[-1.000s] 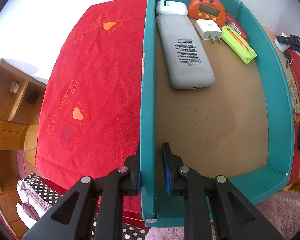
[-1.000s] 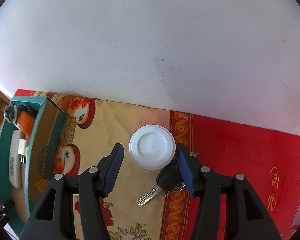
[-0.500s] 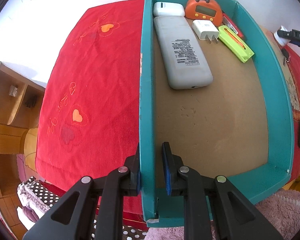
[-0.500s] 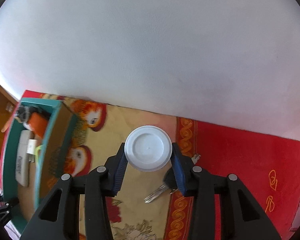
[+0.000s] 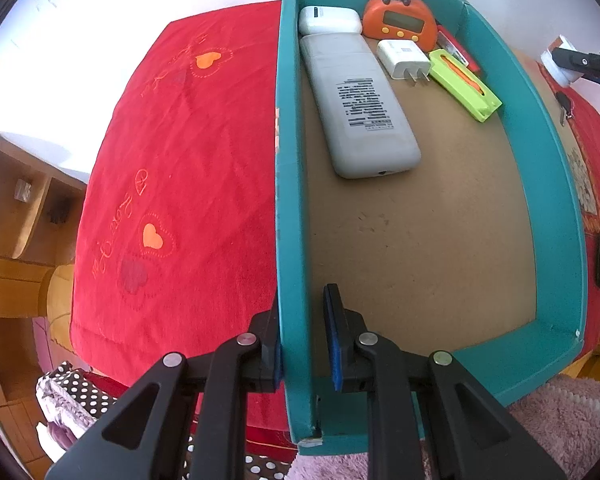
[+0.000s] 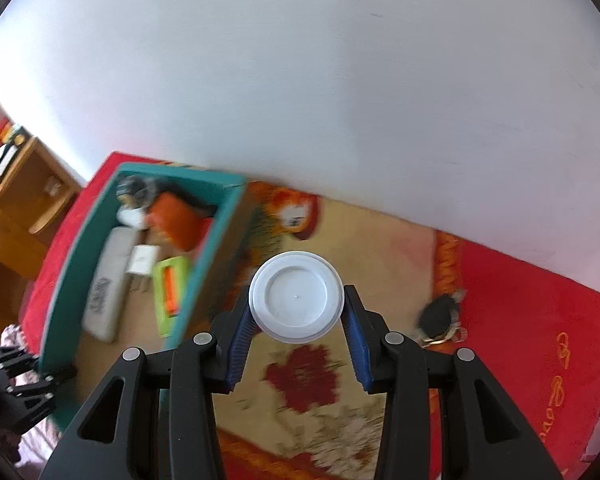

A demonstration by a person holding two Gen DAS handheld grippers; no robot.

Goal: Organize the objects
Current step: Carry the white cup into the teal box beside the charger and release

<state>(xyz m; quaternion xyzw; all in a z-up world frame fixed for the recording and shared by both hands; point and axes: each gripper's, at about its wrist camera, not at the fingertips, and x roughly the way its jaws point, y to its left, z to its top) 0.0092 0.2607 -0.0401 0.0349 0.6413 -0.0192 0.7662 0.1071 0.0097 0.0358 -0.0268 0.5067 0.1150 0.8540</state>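
Oddly, blurred box point(image 6: 216, 240) — white lid point(image 6: 296, 297) hides its container.

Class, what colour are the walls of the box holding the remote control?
Teal, with a brown cardboard floor; clearest in the left wrist view.

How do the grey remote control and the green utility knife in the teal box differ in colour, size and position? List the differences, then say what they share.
The remote control is plain grey with printed text; the utility knife is lime green with an orange slider. The remote is clearly longer and wider than the knife. The remote lies by the box's left wall, the knife against the right wall. Both lie flat on the brown floor of the teal box.
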